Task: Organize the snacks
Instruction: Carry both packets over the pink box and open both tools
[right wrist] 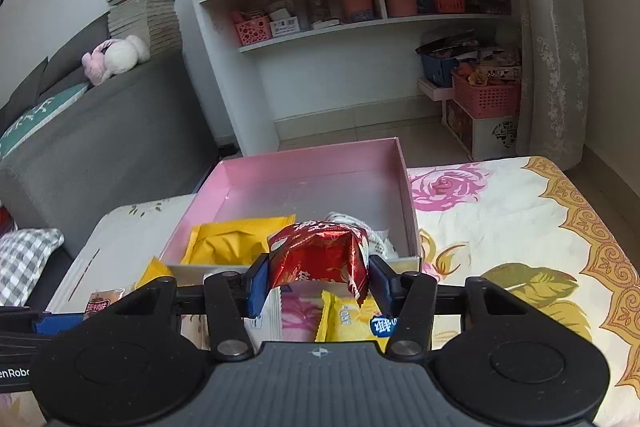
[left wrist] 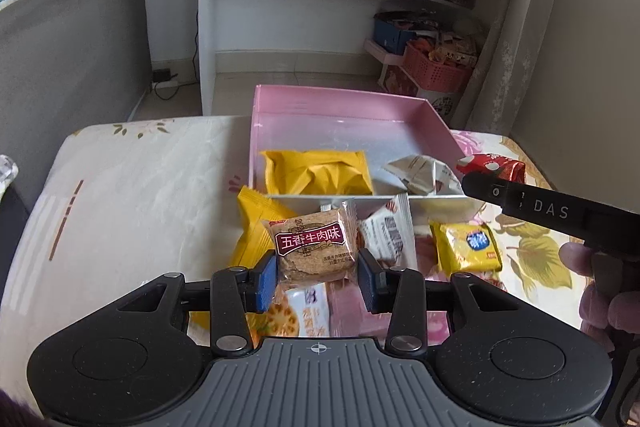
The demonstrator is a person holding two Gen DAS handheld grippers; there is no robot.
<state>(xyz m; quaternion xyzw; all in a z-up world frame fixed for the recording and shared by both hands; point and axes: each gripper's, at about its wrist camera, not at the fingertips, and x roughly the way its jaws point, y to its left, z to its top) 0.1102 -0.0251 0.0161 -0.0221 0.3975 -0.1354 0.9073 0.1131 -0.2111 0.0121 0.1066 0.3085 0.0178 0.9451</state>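
Left gripper (left wrist: 317,277) clamps a brown beef-flavour biscuit packet (left wrist: 314,247). Right gripper (right wrist: 318,285) holds a red foil snack (right wrist: 320,255) just before the pink box (right wrist: 404,187), which contains a yellow packet (right wrist: 232,241).

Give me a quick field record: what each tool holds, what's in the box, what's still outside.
left tool: shut on brown beef-flavour biscuit pack
right tool: shut on red foil snack, just short of the box's near wall
pink box: holds yellow packet and white wrapper
outside, on floral cloth: yellow pack with blue logo, white sachet, another yellow packet
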